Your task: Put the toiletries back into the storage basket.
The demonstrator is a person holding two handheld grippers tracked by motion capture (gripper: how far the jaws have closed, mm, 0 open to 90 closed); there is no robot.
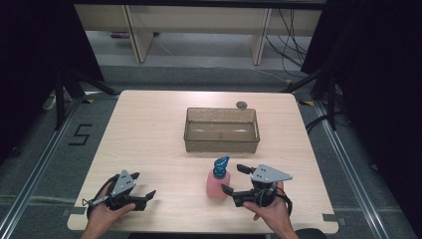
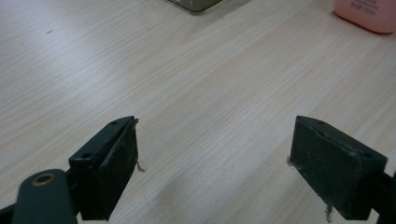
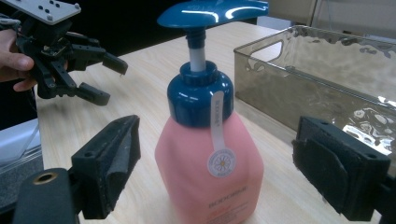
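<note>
the right gripper [image 1: 233,178] is sitting released, its jaws spread wide either side of the pink pump bottle [image 1: 218,180] without touching it. the bottle is standing upright between them, the clear bin [image 1: 222,144] lying beyond. the left gripper [image 1: 142,185] is gaping over bare table [image 1: 149,129].

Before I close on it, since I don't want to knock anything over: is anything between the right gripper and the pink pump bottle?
Nothing visible. The right gripper is open, its jaws either side of the pink pump bottle with bare table around it. The clear bin stands farther back, the left gripper well off to the side.
</note>
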